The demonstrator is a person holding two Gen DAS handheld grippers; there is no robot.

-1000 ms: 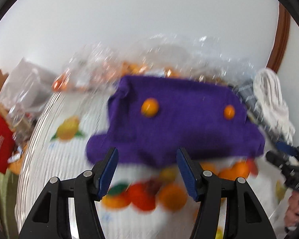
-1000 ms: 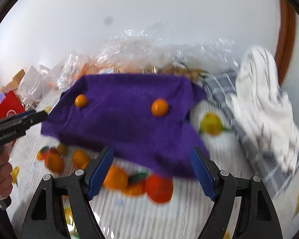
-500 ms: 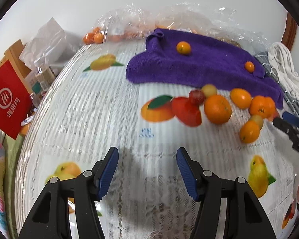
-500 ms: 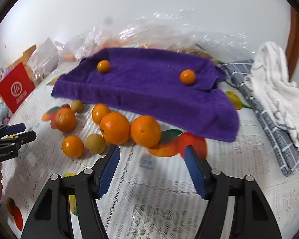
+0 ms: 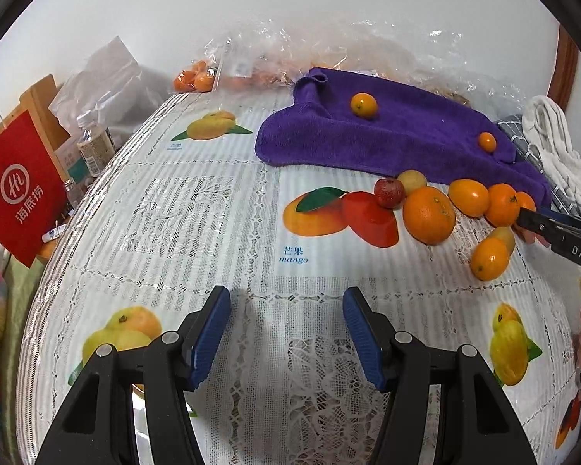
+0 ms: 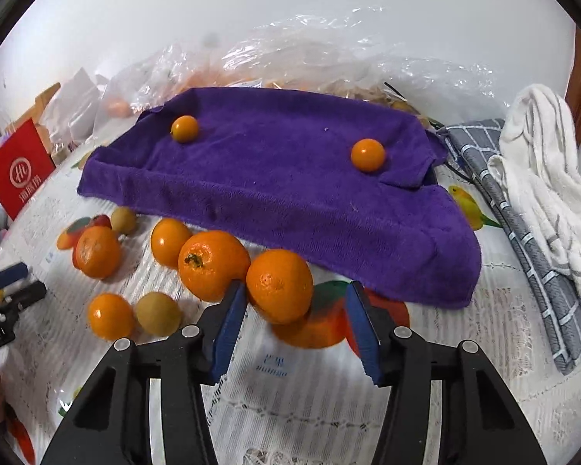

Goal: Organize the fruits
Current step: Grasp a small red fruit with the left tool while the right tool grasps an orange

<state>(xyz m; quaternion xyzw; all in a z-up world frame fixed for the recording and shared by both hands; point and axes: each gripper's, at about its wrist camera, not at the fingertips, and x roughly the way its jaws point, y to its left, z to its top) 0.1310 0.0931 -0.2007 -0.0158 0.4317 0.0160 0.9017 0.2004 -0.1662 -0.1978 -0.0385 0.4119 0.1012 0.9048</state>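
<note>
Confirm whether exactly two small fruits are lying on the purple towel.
Yes: only two small orange fruits lie on the purple towel; the other loose fruit sits on the tablecloth in front of it.

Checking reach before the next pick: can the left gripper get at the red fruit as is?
Probably yes. The left gripper is open over bare tablecloth, nothing between it and the red fruit. A big orange and a yellowish fruit crowd its far side.
</note>
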